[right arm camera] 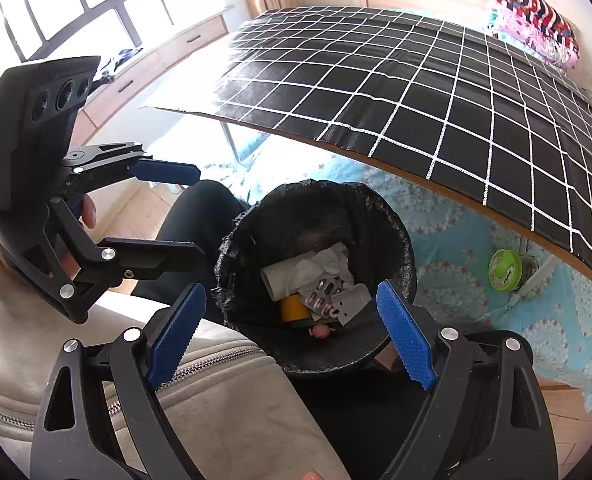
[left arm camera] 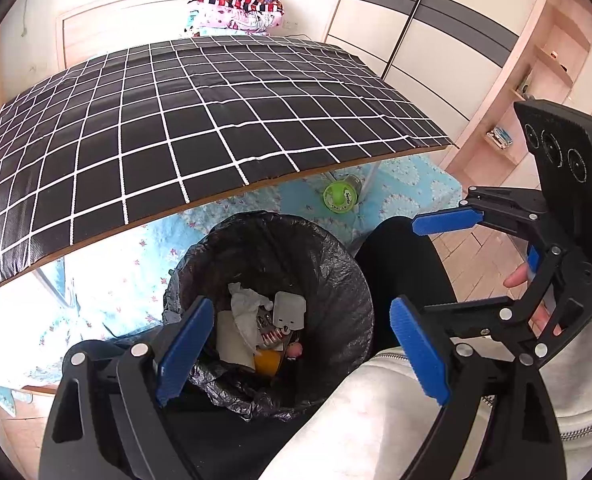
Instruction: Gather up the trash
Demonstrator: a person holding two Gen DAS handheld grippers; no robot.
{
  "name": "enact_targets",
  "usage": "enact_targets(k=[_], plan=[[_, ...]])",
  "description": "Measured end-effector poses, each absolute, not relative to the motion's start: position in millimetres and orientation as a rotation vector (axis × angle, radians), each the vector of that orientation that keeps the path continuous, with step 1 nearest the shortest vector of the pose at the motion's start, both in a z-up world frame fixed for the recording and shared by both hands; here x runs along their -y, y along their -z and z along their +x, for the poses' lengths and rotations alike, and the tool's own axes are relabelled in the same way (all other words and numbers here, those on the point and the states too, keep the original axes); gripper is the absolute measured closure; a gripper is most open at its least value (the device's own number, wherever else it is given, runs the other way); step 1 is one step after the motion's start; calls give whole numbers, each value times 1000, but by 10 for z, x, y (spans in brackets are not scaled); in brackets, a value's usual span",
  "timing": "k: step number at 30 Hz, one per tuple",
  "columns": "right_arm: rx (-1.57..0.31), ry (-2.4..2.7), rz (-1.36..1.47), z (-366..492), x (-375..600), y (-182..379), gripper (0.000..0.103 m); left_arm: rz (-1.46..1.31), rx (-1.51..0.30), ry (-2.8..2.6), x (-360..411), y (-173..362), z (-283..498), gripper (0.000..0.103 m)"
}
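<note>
A round bin with a black liner (left arm camera: 328, 264) (right arm camera: 392, 224) stands on the floor below the table edge. It holds crumpled white tissue (left arm camera: 244, 312) (right arm camera: 328, 260), a white plug adapter (left arm camera: 290, 310) (right arm camera: 350, 300), a blister pack (right arm camera: 322, 292), a yellow tape roll (left arm camera: 267, 362) (right arm camera: 294, 308) and a white tube (right arm camera: 278, 278). My left gripper (left arm camera: 302, 352) is open and empty over the bin. My right gripper (right arm camera: 292, 336) is open and empty over the bin; it also shows at the right in the left wrist view (left arm camera: 424, 264). The left gripper shows at the left in the right wrist view (right arm camera: 192, 216).
A table with a black, white-gridded cloth (left arm camera: 200, 120) (right arm camera: 436, 92) overhangs the bin. A green-lidded jar (left arm camera: 339, 196) (right arm camera: 506, 270) lies under it on blue floral fabric (left arm camera: 108, 280). My legs in black trousers (left arm camera: 400, 272) and a grey jacket (right arm camera: 216, 400) are beside the bin. Folded bedding (left arm camera: 236, 4) lies beyond.
</note>
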State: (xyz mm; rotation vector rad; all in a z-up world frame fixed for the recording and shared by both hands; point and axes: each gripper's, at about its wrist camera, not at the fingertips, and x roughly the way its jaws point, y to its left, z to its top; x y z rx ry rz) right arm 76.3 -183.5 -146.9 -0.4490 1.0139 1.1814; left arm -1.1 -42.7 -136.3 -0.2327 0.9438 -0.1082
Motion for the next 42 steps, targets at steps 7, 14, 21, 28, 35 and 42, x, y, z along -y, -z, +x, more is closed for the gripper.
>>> enact_targets(k=[7, 14, 21, 28, 35, 42], plan=[[-1017, -1181, -452, 759, 1824, 1477, 16, -226, -936, 115, 454, 1349, -17, 16], [-1013, -1180, -453, 756, 1826, 1476, 16, -225, -931, 119, 466, 1345, -26, 16], [-1012, -1182, -449, 752, 1825, 1468, 16, -223, -928, 115, 468, 1330, -23, 16], [-1007, -1184, -450, 745, 1821, 1454, 16, -224, -928, 114, 472, 1332, -20, 16], [-1004, -1182, -450, 743, 1821, 1447, 16, -223, -928, 115, 475, 1334, -21, 16], [-1002, -1179, -452, 737, 1824, 1435, 16, -223, -929, 112, 480, 1334, -18, 16]])
